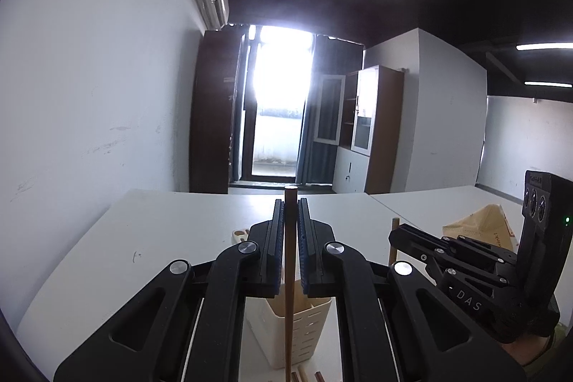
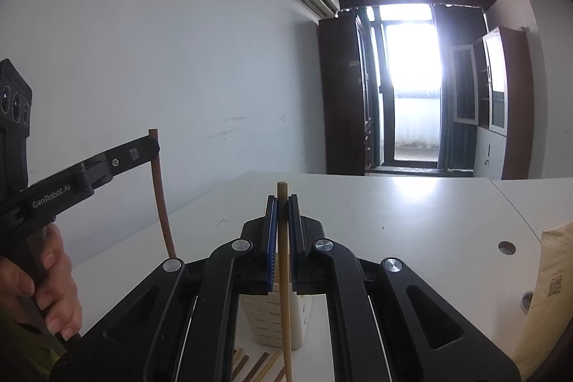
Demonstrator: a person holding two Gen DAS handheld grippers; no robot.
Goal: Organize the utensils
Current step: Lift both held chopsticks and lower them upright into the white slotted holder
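Left claw (image 1: 290, 215) is clamped on a dark brown chopstick (image 1: 288, 274), held near its upper end; the long axis runs close to vertical, tip down. Right claw (image 2: 283, 213) is likewise clamped on a lighter tan chopstick (image 2: 284, 274), also near vertical, tip down. The white slotted holder (image 1: 286, 328) stands on the counter (image 1: 161, 238) directly below and just ahead of both claws, mouth upward. Neither hand is plainly nearer. Judgement: each stick's axis already matches the holder's opening; a straight descent is required. Spare chopsticks (image 2: 258, 367) lie flat beside the holder's base.
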